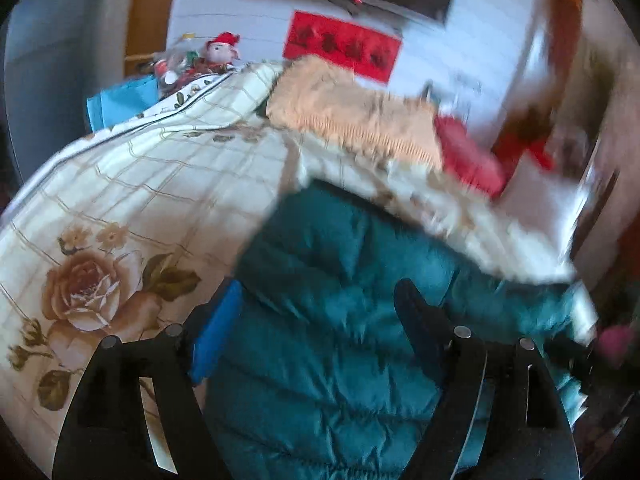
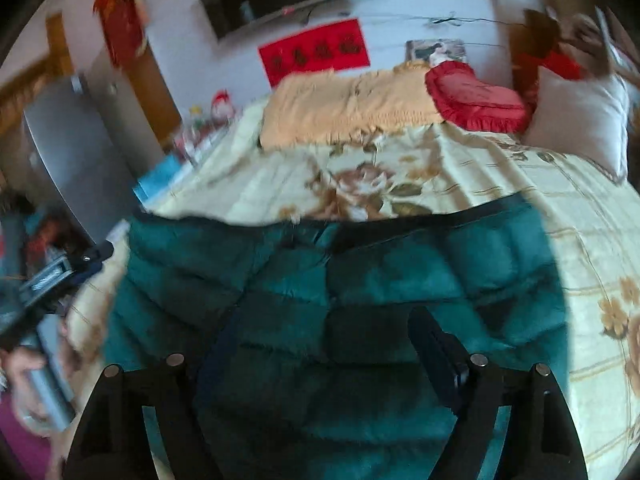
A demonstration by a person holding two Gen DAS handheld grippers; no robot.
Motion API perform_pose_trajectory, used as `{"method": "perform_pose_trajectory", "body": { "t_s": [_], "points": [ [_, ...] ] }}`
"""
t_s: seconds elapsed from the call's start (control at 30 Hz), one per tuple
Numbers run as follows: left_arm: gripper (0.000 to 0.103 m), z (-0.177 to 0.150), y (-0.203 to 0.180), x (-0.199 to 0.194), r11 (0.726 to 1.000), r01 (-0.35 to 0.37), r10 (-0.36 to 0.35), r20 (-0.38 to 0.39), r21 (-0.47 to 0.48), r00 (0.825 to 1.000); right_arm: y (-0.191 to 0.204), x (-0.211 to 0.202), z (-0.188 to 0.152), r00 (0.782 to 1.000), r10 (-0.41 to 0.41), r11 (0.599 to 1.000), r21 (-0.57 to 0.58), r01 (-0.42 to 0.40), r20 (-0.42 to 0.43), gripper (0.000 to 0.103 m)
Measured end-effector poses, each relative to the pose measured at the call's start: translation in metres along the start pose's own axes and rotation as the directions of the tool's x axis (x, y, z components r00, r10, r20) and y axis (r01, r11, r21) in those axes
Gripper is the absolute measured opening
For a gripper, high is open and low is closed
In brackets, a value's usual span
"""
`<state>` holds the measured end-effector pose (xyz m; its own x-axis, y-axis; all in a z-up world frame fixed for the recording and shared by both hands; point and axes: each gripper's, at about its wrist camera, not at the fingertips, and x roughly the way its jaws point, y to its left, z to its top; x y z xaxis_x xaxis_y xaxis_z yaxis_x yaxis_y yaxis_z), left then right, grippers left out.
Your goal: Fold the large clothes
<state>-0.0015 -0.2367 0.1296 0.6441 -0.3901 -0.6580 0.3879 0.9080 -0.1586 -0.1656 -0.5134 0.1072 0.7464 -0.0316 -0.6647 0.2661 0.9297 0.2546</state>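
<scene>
The green coat [image 2: 340,300] is lying on the bed [image 2: 520,184], stretching across in front of both grippers. The right gripper [image 2: 320,360] and left gripper [image 1: 312,340] are hanging just over it, fingers wide, holding nothing.
</scene>
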Motion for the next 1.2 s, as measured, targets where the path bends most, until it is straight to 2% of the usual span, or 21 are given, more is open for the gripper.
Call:
{"method": "perform_pose_trajectory", "body": {
  "t_s": [0.1, 0.2, 0.37, 0.43, 0.63, 0.73, 0.8, 0.87, 0.93, 1.07, 1.2],
  "points": [
    [0.079, -0.013, -0.013, 0.039, 0.994, -0.089, 0.095, -0.104, 0.063, 0.990, 0.013, 0.039, 0.001, 0.993, -0.110, 0.991, -0.076, 0.108, -0.031, 0.082],
    [0.083, -0.018, -0.009, 0.059, 0.993, -0.110, 0.115, -0.105, 0.051, 0.988, 0.005, 0.068, 0.003, 0.987, -0.152, 0.987, -0.064, 0.149, -0.053, 0.082],
    [0.087, -0.018, -0.005, 0.081, 0.992, -0.120, 0.123, -0.105, 0.038, 0.987, -0.009, 0.101, 0.009, 0.984, -0.146, 0.989, -0.031, 0.144, -0.098, 0.083],
    [0.087, -0.022, -0.006, 0.084, 0.991, -0.122, 0.125, -0.083, 0.049, 0.989, -0.009, 0.107, 0.008, 0.983, -0.157, 0.987, -0.035, 0.155, -0.090, 0.083],
    [0.088, -0.024, -0.003, 0.087, 0.994, -0.102, 0.105, -0.077, 0.042, 0.991, -0.007, 0.108, 0.006, 0.983, -0.167, 0.986, -0.038, 0.164, -0.078, 0.084],
    [0.088, -0.024, -0.003, 0.087, 0.992, -0.107, 0.111, -0.073, 0.060, 0.991, -0.008, 0.101, 0.008, 0.981, -0.164, 0.986, -0.031, 0.161, -0.103, 0.084],
    [0.088, -0.024, -0.004, 0.087, 0.992, -0.109, 0.113, -0.070, 0.064, 0.991, -0.006, 0.078, 0.007, 0.983, -0.173, 0.985, -0.015, 0.173, -0.066, 0.084],
    [0.088, -0.024, -0.004, 0.088, 0.992, -0.108, 0.113, -0.072, 0.061, 0.991, -0.008, 0.047, 0.005, 0.982, -0.187, 0.982, -0.003, 0.187, 0.016, 0.085],
    [0.089, -0.025, -0.005, 0.088, 0.992, -0.112, 0.117, -0.072, 0.064, 0.991, -0.018, 0.031, 0.005, 0.974, -0.223, 0.975, 0.004, 0.223, 0.036, 0.088],
    [0.090, -0.024, -0.006, 0.090, 0.992, -0.112, 0.117, -0.084, 0.064, 0.990, -0.054, 0.032, 0.007, 0.952, -0.307, 0.951, 0.030, 0.307, -0.015, 0.089],
    [0.093, -0.020, -0.004, 0.097, 0.995, -0.090, 0.095, -0.108, 0.051, 0.990, -0.086, 0.055, 0.006, 0.945, -0.312, 0.943, 0.086, 0.320, -0.094, 0.090]
  ]
}}
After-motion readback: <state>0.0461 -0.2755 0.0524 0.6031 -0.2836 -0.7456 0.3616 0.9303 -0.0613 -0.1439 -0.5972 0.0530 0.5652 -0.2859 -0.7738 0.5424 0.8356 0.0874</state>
